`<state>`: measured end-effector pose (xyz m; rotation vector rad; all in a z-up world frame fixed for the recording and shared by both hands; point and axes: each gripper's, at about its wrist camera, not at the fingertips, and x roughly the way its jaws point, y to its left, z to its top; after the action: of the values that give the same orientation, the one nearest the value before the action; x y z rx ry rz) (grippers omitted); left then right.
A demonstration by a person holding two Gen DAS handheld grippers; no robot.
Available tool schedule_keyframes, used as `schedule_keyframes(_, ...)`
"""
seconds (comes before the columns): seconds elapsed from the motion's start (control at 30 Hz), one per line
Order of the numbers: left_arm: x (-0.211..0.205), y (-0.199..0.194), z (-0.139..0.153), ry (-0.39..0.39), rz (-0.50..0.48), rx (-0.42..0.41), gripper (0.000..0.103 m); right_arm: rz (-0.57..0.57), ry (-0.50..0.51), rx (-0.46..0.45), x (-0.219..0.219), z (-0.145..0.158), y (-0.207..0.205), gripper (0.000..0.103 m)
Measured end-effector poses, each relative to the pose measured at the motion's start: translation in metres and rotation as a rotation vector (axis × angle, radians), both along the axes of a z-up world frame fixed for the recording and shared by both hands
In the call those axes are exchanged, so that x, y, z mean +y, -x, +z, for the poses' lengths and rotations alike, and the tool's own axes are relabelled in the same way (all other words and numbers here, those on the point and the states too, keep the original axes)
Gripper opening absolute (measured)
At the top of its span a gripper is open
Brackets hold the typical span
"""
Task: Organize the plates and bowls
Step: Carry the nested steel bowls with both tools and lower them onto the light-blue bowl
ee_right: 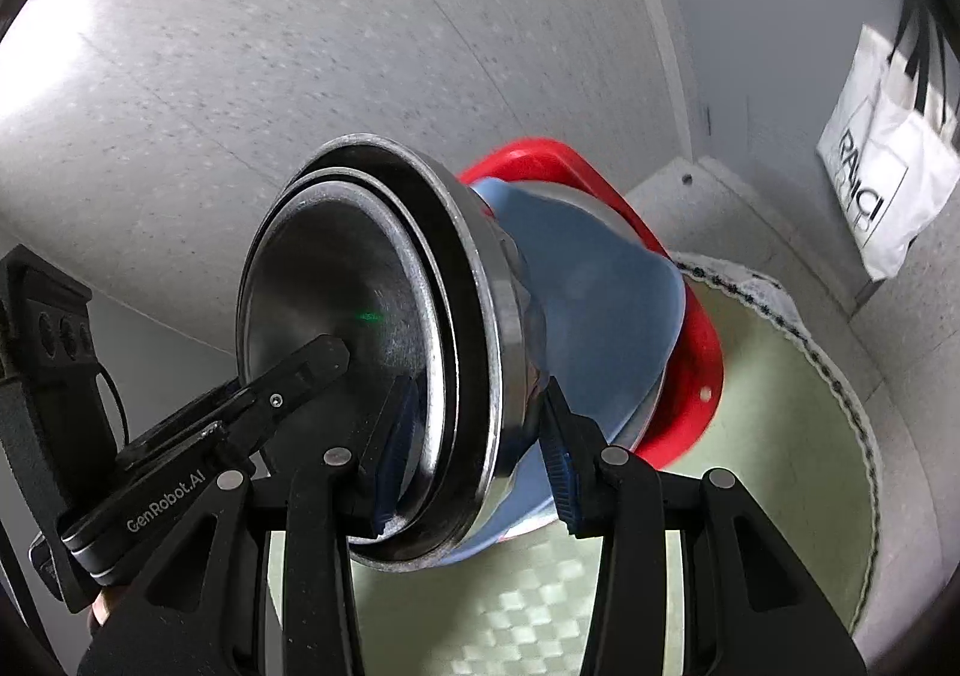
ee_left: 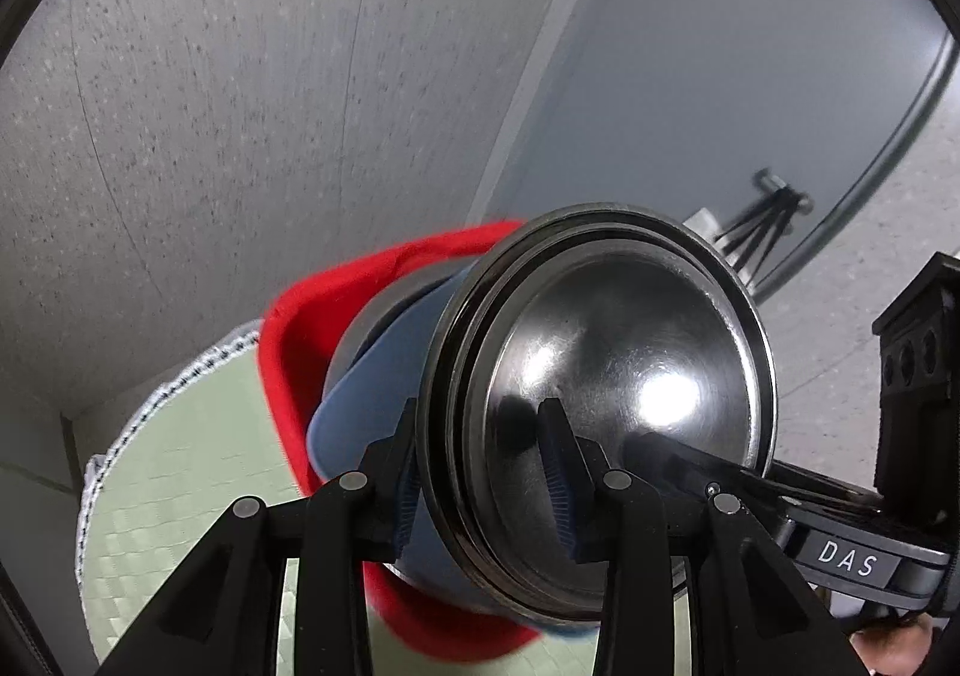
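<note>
A stack of nested dishes is held tilted on its side above a pale green mat. Shiny steel bowls [ee_left: 618, 376] sit innermost, inside a blue bowl [ee_left: 384, 370] and a red plate [ee_left: 300, 352]. My left gripper [ee_left: 480, 472] is shut on the stack's rim, one finger inside the steel bowl and one outside. My right gripper [ee_right: 474, 454] is shut on the opposite rim of the steel bowls [ee_right: 354, 286], with the blue bowl [ee_right: 600, 304] and red plate [ee_right: 690, 328] behind. Each gripper's finger shows inside the bowl in the other's view.
The round pale green mat [ee_left: 180, 472] with a white lace edge lies on the speckled grey floor [ee_left: 210, 105]; it also shows in the right wrist view [ee_right: 780, 466]. A white shopping bag [ee_right: 882, 159] hangs at the right. A tripod [ee_left: 768, 220] stands by the grey wall.
</note>
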<state>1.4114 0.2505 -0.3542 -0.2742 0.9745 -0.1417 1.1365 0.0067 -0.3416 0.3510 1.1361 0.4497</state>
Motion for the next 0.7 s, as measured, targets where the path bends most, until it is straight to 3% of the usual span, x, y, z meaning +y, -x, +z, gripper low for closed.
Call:
schedule_keyframes(0.17, -0.008, -0.030, -0.027, -0.016, 0.008, 0.073, 0.036, 0.013, 0.027, 0.049, 0.001, -0.025, -0.025, 0.041)
schedule_keyframes(0.43, -0.023, -0.060, -0.033, -0.034, 0.019, 0.109, 0.036, 0.019, 0.075, 0.044, 0.010, -0.032, -0.036, 0.044)
schedule_keyframes(0.7, -0.017, -0.027, -0.010, -0.032, 0.033, 0.030, 0.063, -0.031, 0.052, -0.013, -0.002, -0.007, -0.024, 0.064)
